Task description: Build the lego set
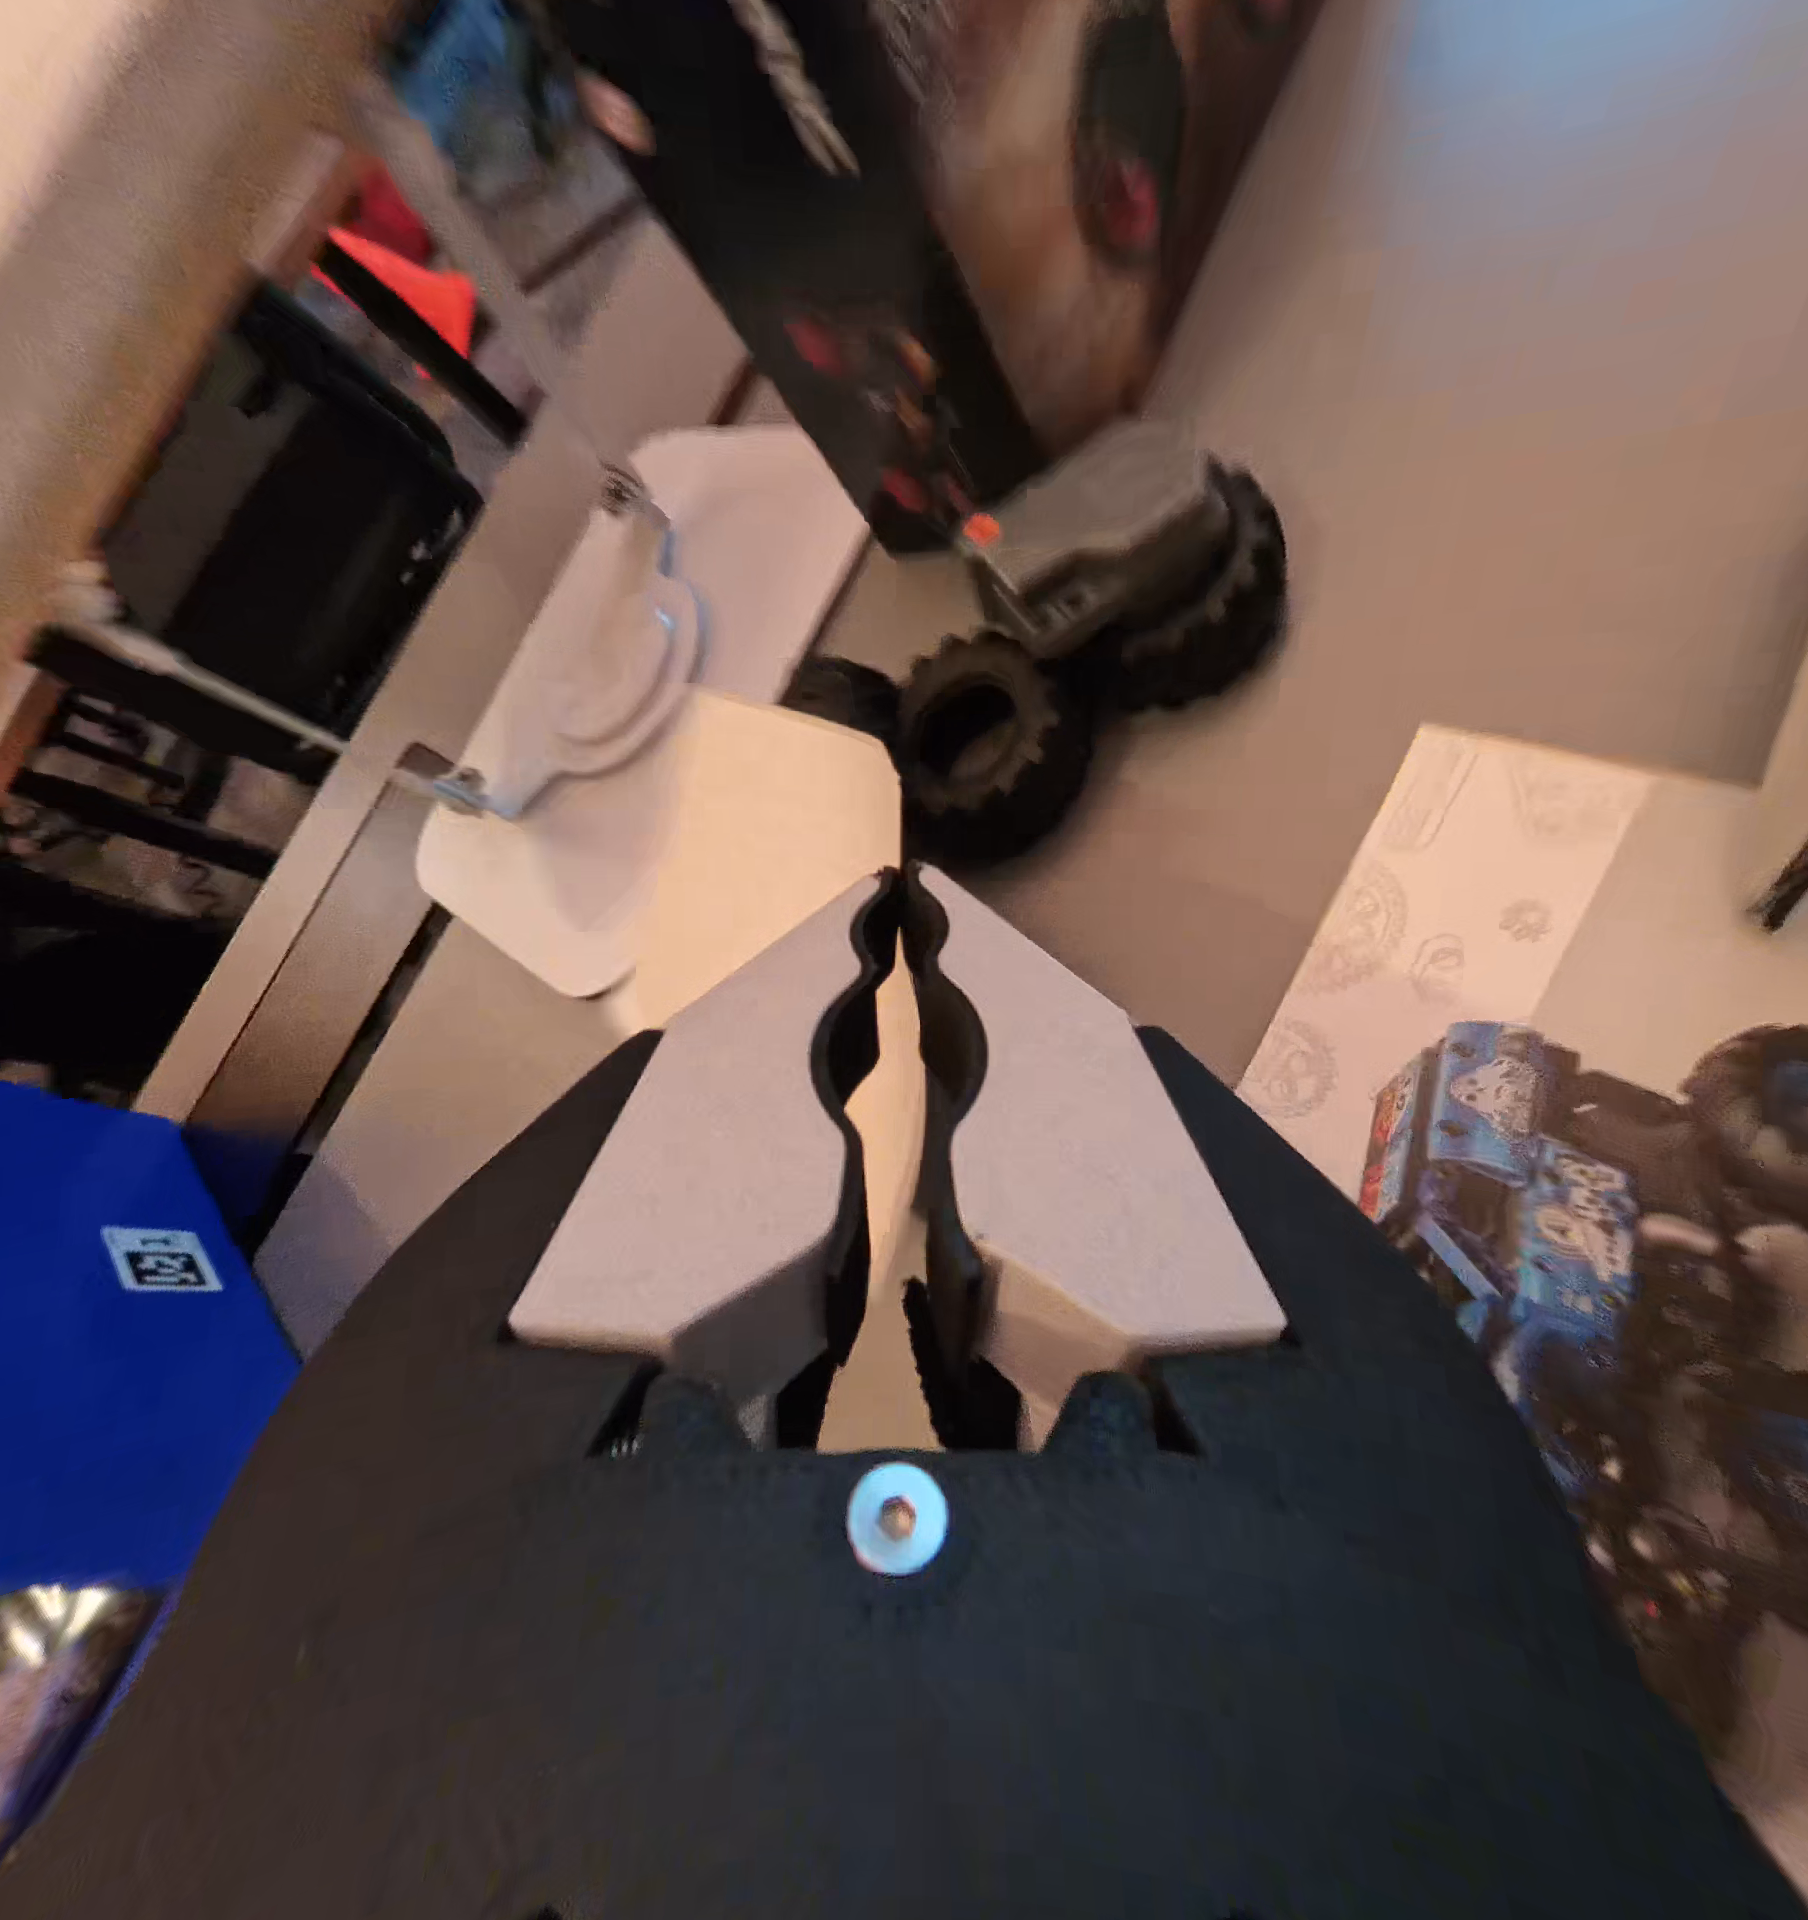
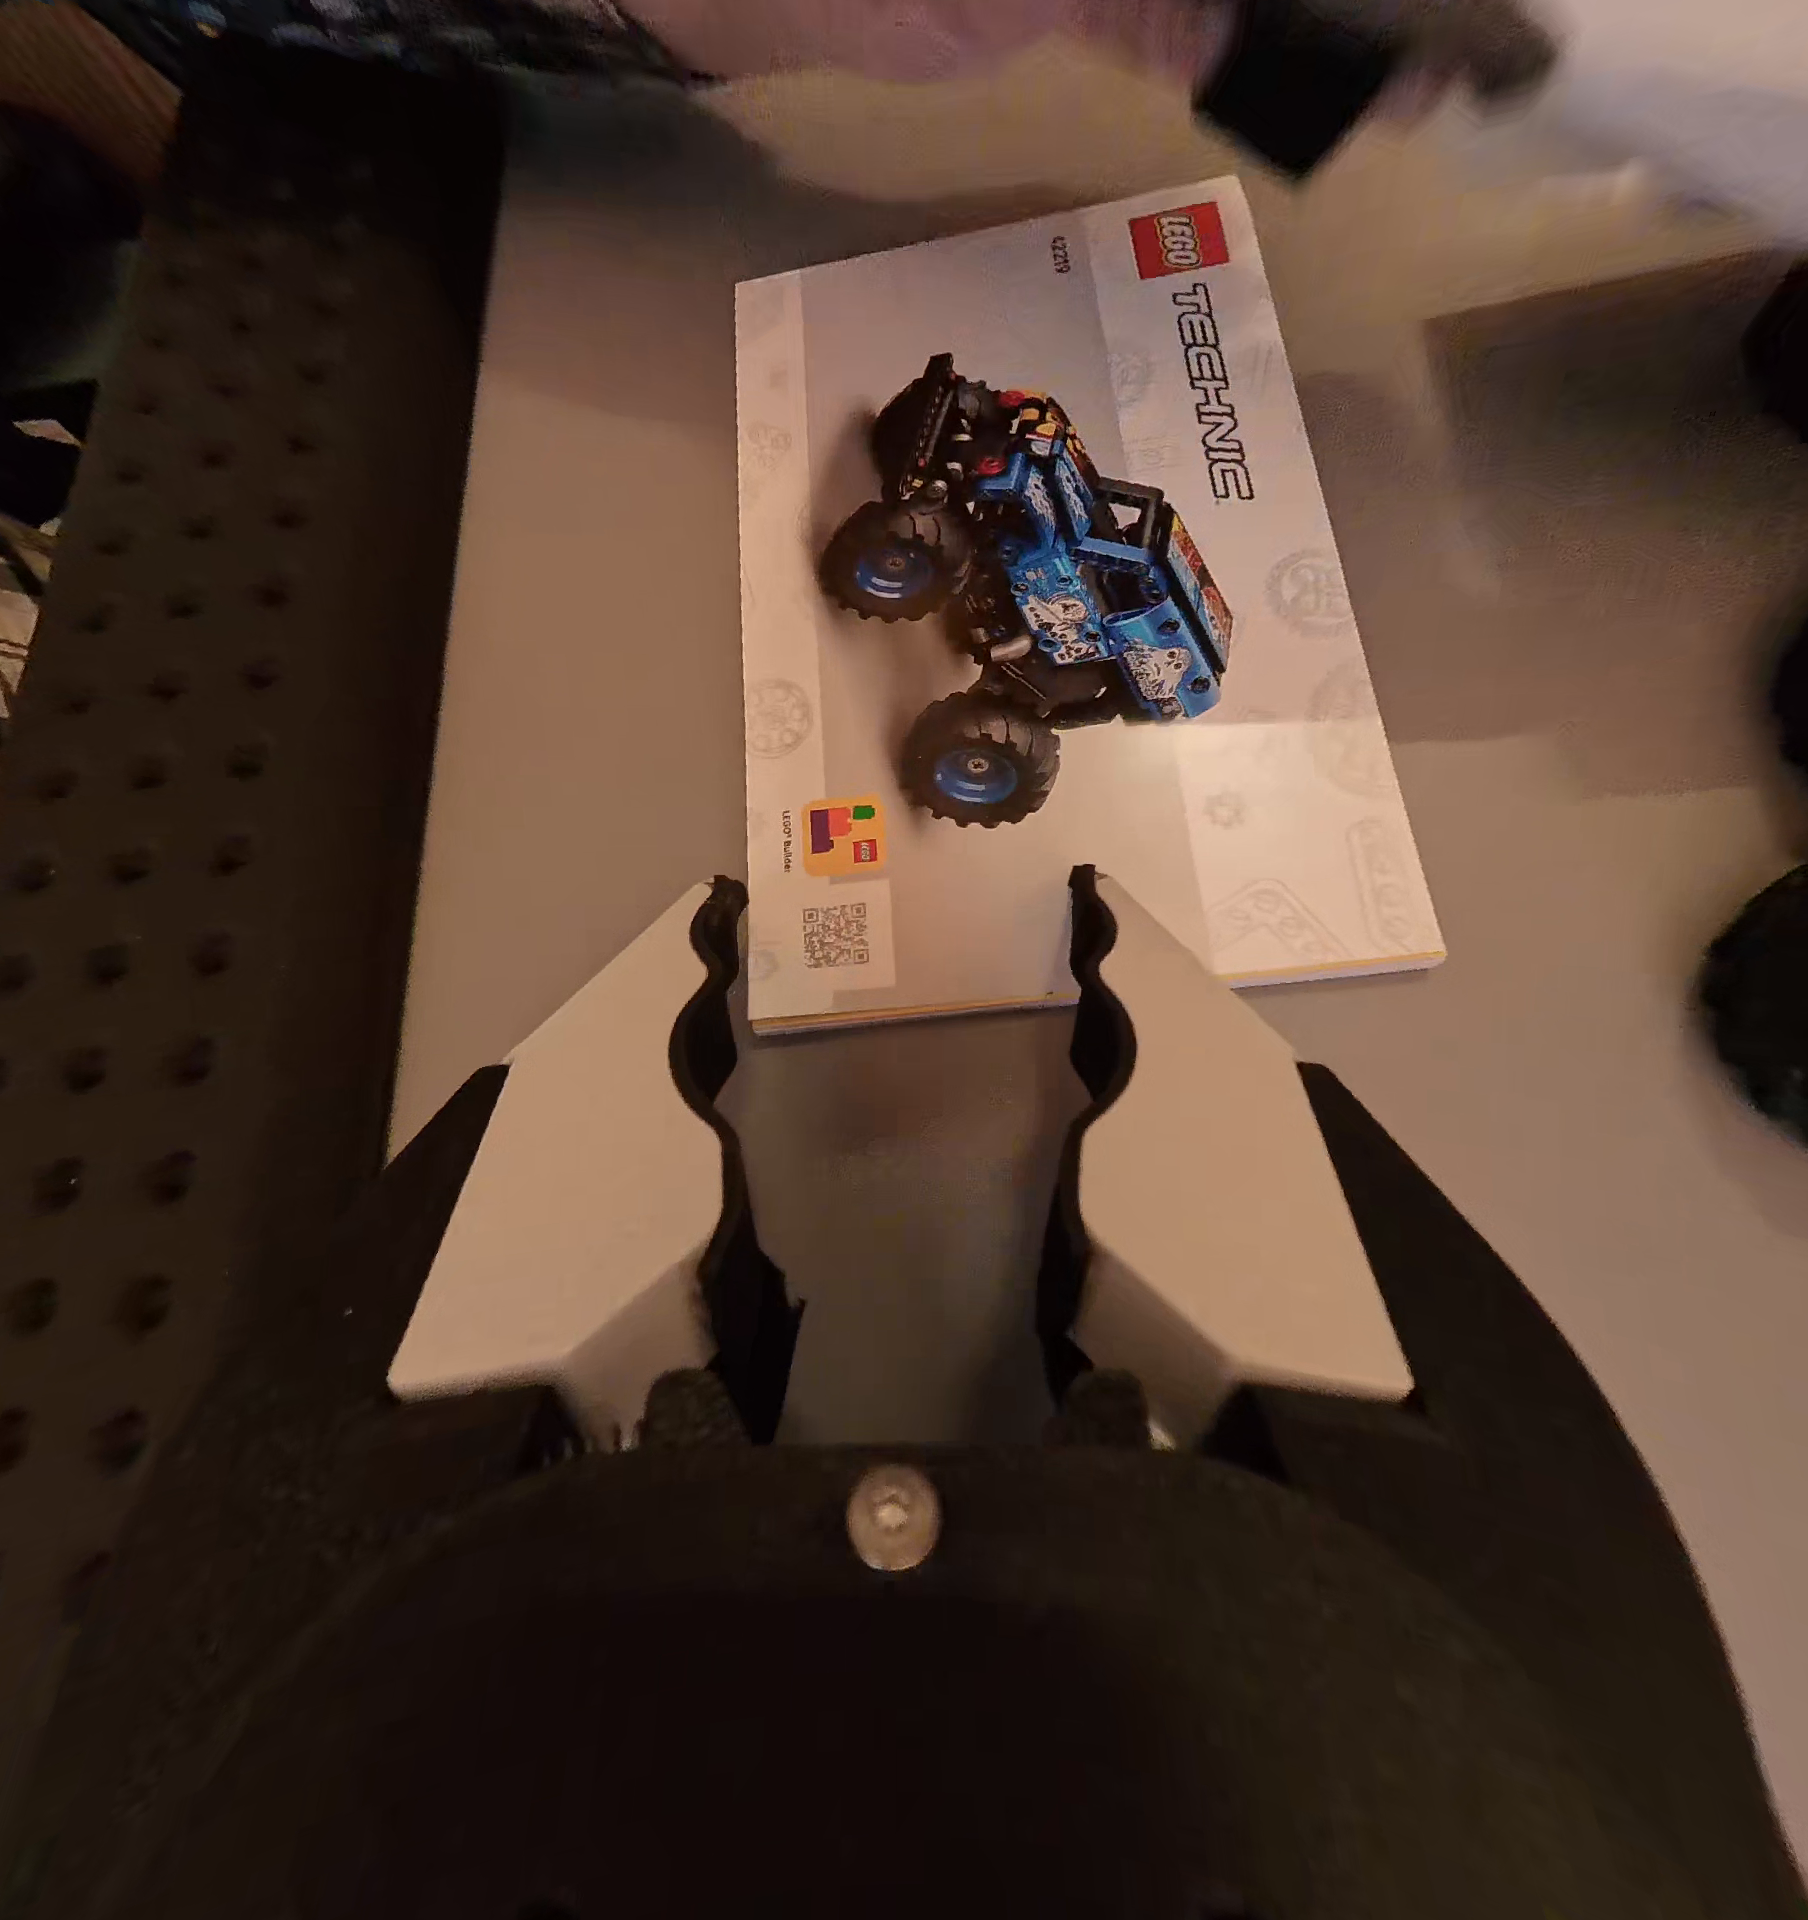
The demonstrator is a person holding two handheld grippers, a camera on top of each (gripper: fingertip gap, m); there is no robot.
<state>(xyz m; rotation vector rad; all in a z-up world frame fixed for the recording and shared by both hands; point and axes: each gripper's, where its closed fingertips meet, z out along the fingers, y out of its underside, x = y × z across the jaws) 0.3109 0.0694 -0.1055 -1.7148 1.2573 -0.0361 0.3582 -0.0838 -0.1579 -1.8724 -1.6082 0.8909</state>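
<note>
In the left wrist view my left gripper [image 1: 902, 883] is shut, its tips touching with nothing between them. It hovers over the grey table, just short of a loose black tyre [image 1: 983, 748]. Behind that lies a grey Lego assembly [image 1: 1108, 540] with more black tyres [image 1: 1232, 592]. My right gripper [image 2: 905, 883] is open and empty, its tips over the near edge of the instruction booklet [image 2: 1274, 790], which shows a blue truck on its cover. The booklet also shows in the left wrist view [image 1: 1451, 914].
A black set box [image 1: 827, 260] stands at the back. A white stand [image 1: 609, 727] is on the left and a blue object [image 1: 69, 1299] at the lower left. A black perforated panel [image 2: 183, 727] runs along the left; dark tyres [image 2: 1793, 1018] lie at the right edge.
</note>
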